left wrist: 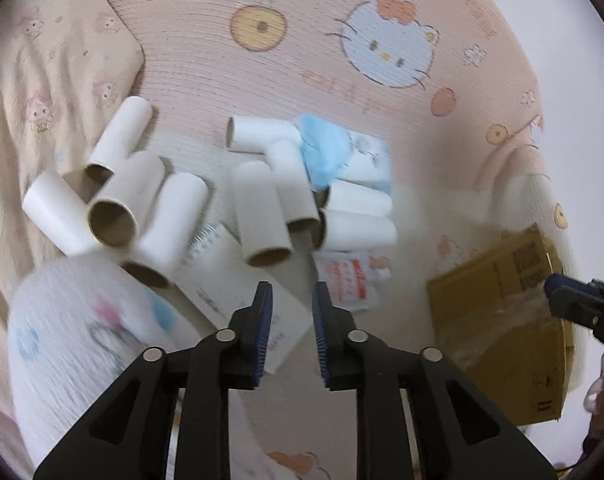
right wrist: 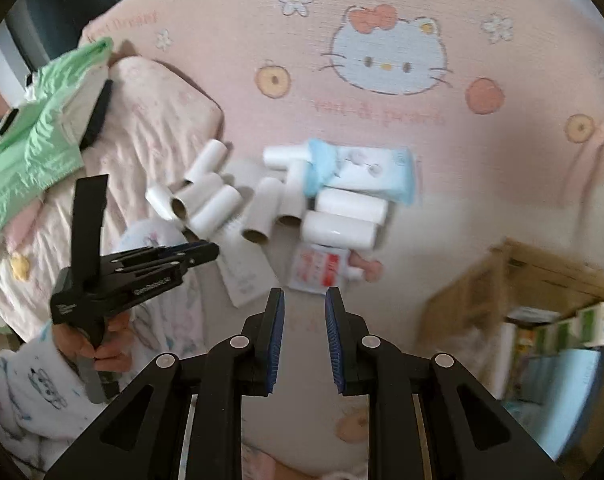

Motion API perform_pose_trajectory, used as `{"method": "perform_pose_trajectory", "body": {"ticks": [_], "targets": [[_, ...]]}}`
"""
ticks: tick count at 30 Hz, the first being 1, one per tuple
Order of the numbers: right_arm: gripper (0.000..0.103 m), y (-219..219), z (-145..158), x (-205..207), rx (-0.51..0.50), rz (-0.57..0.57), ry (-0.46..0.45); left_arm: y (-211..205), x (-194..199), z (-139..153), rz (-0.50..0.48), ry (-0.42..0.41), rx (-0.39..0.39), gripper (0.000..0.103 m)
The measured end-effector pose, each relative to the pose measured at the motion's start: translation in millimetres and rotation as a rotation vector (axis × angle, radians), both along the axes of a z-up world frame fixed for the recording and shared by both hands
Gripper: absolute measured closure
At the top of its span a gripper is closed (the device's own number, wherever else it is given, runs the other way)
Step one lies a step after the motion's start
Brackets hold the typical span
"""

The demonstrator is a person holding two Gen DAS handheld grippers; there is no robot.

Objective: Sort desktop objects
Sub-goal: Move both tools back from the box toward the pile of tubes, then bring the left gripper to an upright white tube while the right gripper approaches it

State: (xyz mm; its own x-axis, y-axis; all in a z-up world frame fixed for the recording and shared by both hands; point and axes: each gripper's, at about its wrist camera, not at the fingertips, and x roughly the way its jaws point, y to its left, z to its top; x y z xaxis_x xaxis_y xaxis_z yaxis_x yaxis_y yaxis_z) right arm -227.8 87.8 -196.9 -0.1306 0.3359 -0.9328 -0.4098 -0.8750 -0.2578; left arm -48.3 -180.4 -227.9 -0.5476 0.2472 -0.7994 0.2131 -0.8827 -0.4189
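Observation:
Several white cardboard tubes (left wrist: 262, 216) lie in a heap on the pink Hello Kitty mat (left wrist: 302, 40); they also show in the right wrist view (right wrist: 341, 228). A blue and white tissue pack (left wrist: 341, 152) lies behind them, and it shows in the right wrist view (right wrist: 365, 172). A red and white small packet (left wrist: 349, 280) lies in front, seen from the right too (right wrist: 321, 268). A white paper card (left wrist: 238, 296) lies under the tubes. My left gripper (left wrist: 292, 300) is open and empty, just short of the heap. My right gripper (right wrist: 303, 304) is open and empty above the mat.
A brown cardboard box (left wrist: 501, 320) stands at the right; in the right wrist view it (right wrist: 541, 300) holds packets. A white patterned cushion (left wrist: 82, 340) lies at the left. A pink quilt (right wrist: 142, 140) and green cloth (right wrist: 34, 140) lie at the far left.

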Motion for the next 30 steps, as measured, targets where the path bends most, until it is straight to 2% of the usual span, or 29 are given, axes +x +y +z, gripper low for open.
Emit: {"method": "perform_pose_trajectory", "body": {"ticks": [3, 5, 7, 9, 12, 14, 18, 21, 24, 30], "targets": [[0.086, 2, -12, -6, -0.021, -0.003, 0.030, -16, -8, -2, 0.018, 0.006, 0.046, 0.073], [0.086, 1, -17, -9, -0.012, 0.007, 0.053, -23, -18, -2, 0.011, 0.016, 0.037, 0.067], [0.086, -1, -21, -13, -0.008, 0.019, 0.068, -28, -29, -4, -0.015, 0.017, 0.041, 0.050], [0.086, -2, -24, -15, -0.009, 0.029, 0.077, -34, -40, -13, -0.034, 0.006, 0.106, 0.045], [0.086, -3, -29, -19, -0.019, 0.037, 0.100, -44, -52, -37, 0.002, -0.053, 0.234, 0.044], [0.085, -3, -36, -21, -0.023, 0.047, 0.108, -46, -58, -43, -0.004, -0.059, 0.290, 0.044], [0.085, 3, -58, -29, -0.024, 0.049, 0.124, -44, -64, -50, -0.013, -0.069, 0.340, 0.040], [0.085, 16, -77, -33, -0.081, 0.007, 0.163, -46, -71, -57, -0.001, -0.088, 0.378, 0.040], [0.085, 29, -98, -38, -0.133, -0.057, 0.177, -51, -76, -62, 0.046, -0.097, 0.377, 0.040], [0.085, 31, -131, -55, -0.193, -0.046, 0.141, -53, -87, -73, 0.070, -0.140, 0.402, 0.040]]}}
